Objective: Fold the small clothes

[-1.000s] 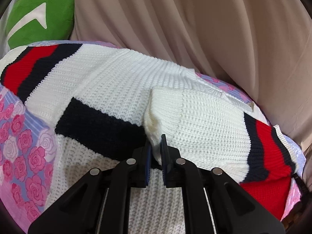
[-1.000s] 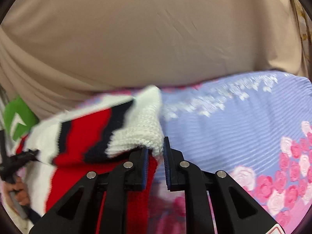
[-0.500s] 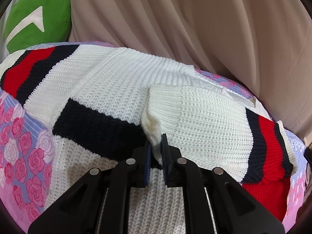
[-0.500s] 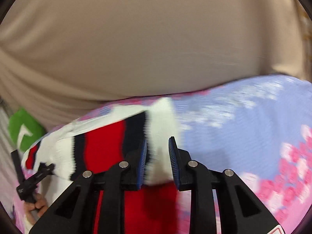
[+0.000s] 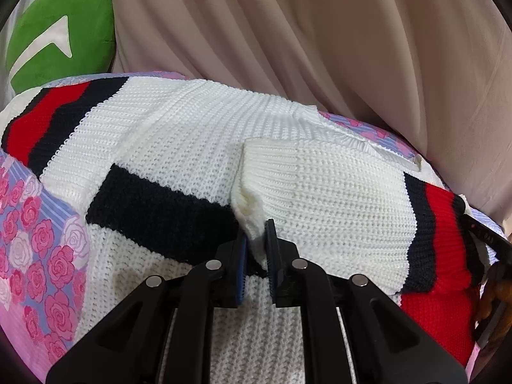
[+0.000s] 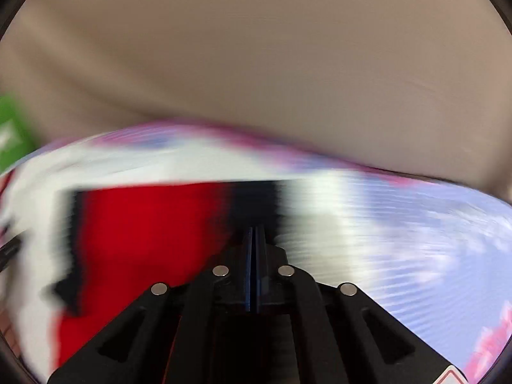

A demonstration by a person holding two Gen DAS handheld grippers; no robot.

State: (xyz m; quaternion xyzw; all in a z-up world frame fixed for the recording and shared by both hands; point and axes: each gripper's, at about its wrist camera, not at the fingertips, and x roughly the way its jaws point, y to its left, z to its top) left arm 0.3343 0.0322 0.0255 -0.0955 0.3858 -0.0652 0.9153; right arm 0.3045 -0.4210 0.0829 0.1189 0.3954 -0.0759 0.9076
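Observation:
A white knit sweater (image 5: 192, 134) with navy and red stripes lies spread on a floral bedsheet (image 5: 28, 224). Its right sleeve (image 5: 336, 198) is folded across the body. My left gripper (image 5: 255, 240) is shut on the white cuff of that sleeve, low over the sweater. In the blurred right wrist view my right gripper (image 6: 256, 243) is shut and empty, with its pads pressed together over the red and navy stripes (image 6: 153, 230). The right gripper also shows at the right edge of the left wrist view (image 5: 489, 240).
A beige curtain (image 5: 320, 32) hangs behind the bed. A green cushion (image 5: 57, 38) sits at the back left. The bedsheet (image 6: 432, 240) extends to the right of the sweater.
My right gripper opened and let go of the sleeve, then shut empty while moving fast. My left gripper kept hold of the cuff and barely moved.

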